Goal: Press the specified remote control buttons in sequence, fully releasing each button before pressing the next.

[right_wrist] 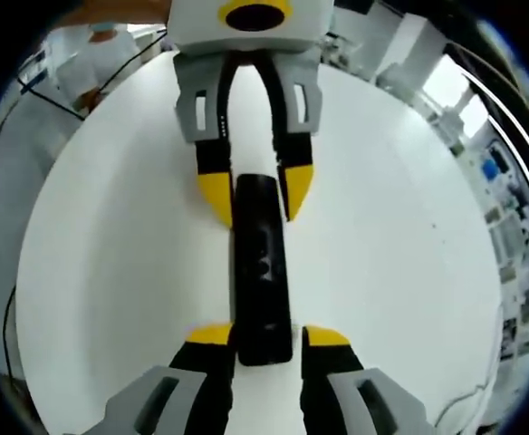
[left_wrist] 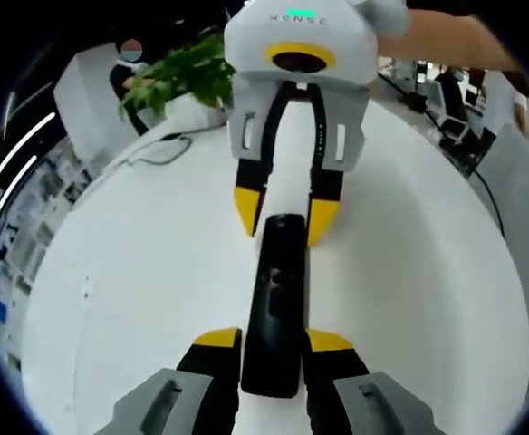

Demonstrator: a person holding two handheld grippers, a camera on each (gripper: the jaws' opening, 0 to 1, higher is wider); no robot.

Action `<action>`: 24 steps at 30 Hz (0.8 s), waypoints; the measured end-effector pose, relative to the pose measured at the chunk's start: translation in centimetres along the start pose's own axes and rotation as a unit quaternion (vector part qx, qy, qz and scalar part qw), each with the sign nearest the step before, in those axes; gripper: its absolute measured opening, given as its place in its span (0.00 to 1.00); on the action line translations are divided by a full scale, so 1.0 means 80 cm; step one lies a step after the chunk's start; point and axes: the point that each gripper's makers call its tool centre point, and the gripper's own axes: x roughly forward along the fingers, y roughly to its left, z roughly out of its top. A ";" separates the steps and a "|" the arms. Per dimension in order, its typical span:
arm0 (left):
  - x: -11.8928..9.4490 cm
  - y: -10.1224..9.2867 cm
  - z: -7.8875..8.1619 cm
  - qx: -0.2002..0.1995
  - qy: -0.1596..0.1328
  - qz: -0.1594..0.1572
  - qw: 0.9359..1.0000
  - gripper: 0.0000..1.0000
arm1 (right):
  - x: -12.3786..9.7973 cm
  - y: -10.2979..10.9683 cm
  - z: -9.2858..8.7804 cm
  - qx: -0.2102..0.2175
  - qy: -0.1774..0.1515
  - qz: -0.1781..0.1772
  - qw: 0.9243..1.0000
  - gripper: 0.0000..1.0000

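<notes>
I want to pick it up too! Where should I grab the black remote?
Grab the black remote by its two long narrow sides near one end, coming in along its length. It lies flat on the white table, slim enough for the left tool and right tool straddling its ends.

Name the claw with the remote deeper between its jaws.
The left claw: the remote runs back past its yellow tips; the right claw only flanks its end.
</notes>
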 end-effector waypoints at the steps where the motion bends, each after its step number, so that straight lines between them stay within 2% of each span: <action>1: -0.001 0.001 0.001 -0.004 -0.003 0.002 1.000 0.26 | 0.000 0.002 0.002 0.012 -0.008 -0.001 1.000 0.25; 7: -0.011 -0.002 0.012 -0.026 -0.034 0.016 0.999 0.27 | -0.007 0.001 0.007 0.043 -0.039 -0.012 0.998 0.25; 16: -0.027 -0.006 0.014 -0.059 -0.069 0.039 0.995 0.29 | -0.020 0.010 0.008 0.076 -0.076 -0.029 0.994 0.30; 24: -0.049 -0.017 0.021 -0.104 -0.110 0.067 0.986 0.32 | -0.040 0.024 0.010 0.115 -0.108 -0.053 0.986 0.32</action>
